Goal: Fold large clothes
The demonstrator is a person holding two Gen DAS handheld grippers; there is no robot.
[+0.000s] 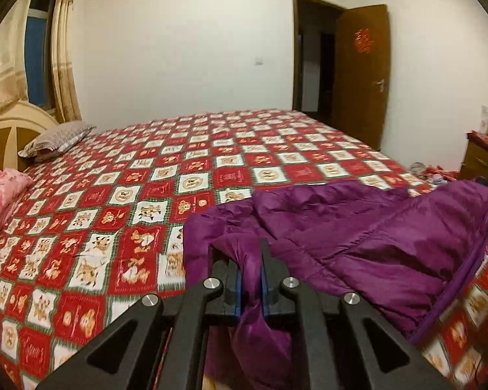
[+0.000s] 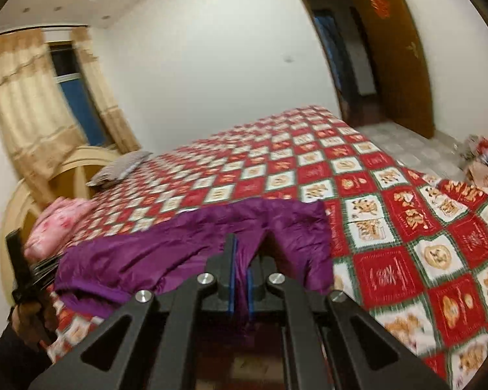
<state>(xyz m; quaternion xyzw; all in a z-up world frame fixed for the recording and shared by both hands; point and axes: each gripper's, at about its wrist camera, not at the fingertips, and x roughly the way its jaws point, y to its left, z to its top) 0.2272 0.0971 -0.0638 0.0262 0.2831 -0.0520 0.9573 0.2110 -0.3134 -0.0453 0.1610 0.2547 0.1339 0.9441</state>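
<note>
A purple padded jacket (image 1: 358,234) lies over the near edge of the bed, partly lifted. My left gripper (image 1: 250,260) is shut on a bunched fold of its purple fabric, which hangs down between the blue pads. In the right wrist view the same purple jacket (image 2: 185,247) stretches to the left across the bed edge. My right gripper (image 2: 244,253) is shut on another fold of it. At the far left of that view a person's hand (image 2: 26,318) holds the other black gripper tool.
The bed carries a red and white checked bedspread (image 1: 146,178) with bear pictures. A grey pillow (image 1: 55,139) and a pink folded blanket (image 1: 0,191) lie by the headboard. A brown door (image 1: 361,71) stands open at the back right, with clutter (image 2: 484,159) on the floor.
</note>
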